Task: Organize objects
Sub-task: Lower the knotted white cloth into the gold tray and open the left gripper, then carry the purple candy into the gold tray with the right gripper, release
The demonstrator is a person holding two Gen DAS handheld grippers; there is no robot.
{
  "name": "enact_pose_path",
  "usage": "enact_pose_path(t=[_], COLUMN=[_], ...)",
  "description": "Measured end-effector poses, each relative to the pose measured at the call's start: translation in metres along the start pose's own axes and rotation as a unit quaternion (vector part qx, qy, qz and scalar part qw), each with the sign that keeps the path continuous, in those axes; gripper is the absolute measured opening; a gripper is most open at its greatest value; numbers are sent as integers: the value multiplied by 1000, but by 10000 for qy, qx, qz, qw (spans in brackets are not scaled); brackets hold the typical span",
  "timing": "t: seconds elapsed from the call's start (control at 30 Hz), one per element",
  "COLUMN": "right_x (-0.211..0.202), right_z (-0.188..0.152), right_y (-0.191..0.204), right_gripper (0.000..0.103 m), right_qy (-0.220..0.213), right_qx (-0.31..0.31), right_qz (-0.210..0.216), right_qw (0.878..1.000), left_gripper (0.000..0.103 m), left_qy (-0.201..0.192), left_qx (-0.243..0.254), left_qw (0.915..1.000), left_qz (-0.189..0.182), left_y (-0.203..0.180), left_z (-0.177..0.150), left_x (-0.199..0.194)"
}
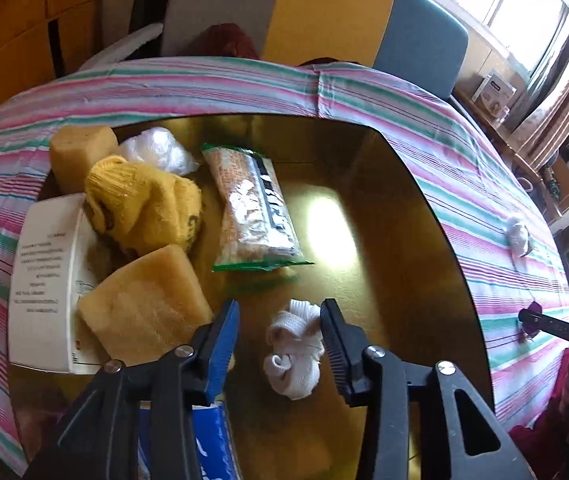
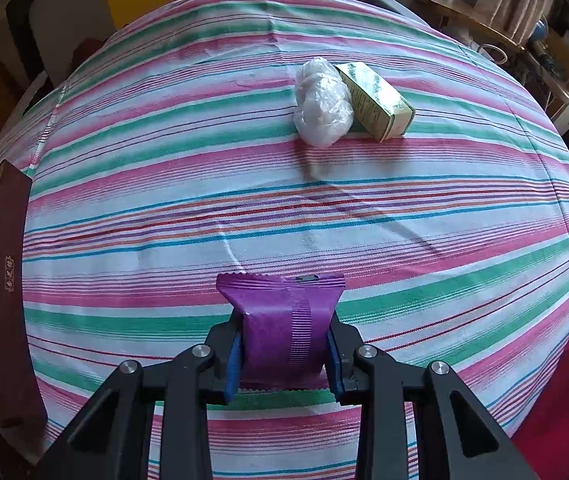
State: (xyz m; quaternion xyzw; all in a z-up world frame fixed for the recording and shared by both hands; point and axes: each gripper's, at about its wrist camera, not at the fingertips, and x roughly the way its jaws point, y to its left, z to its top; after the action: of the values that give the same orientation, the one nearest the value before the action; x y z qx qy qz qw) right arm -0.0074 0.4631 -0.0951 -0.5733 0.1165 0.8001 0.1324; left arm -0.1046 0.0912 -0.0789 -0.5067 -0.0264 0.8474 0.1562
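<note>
Purple crinkled packet [image 2: 284,332] pinched in right gripper [image 2: 283,354], apparently foil.

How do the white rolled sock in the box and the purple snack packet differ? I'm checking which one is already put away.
The white rolled sock lies loose in the gold-lined box, between the left tool's open jaws; the purple snack packet is clamped in the right tool over the striped tablecloth. The sock is soft knit; the packet is crinkled foil. Both are small.
</note>
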Motion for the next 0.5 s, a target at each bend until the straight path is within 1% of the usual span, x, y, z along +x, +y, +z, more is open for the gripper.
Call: enact_pose_path(t=[0.07, 0.13, 0.17, 0.3, 0.37, 0.5], right_x=[0, 9, 10, 9, 6, -9], right_z=[2, 13, 14, 15, 15, 15], right_y=[-5, -22, -21, -22, -17, -5], right_gripper=[34, 34, 34, 34, 34, 34], right_qy=[17, 43, 43, 4, -119, -463], right_qx=[-15, -19, -26, -54, -97, -384], right_qz=[-7, -7, -23, -29, 120, 443], right_qw=[10000, 10000, 10000, 10000, 9998, 9972], left_gripper=[43, 43, 43, 43, 43, 43], left_qy=[-77, -214, -316, -495, -579, -665], left_qx=[35, 70, 107, 169, 171, 99], left_qw=[9999, 9997, 9993, 9982, 9975, 9968], left_qz=[55, 119, 190, 291, 358, 423], left_y=[0, 0, 0, 2, 5, 8], left_z=[-5, -9, -14, -30, -40, -50], left_x=[-6, -17, -25, -49, -62, -77])
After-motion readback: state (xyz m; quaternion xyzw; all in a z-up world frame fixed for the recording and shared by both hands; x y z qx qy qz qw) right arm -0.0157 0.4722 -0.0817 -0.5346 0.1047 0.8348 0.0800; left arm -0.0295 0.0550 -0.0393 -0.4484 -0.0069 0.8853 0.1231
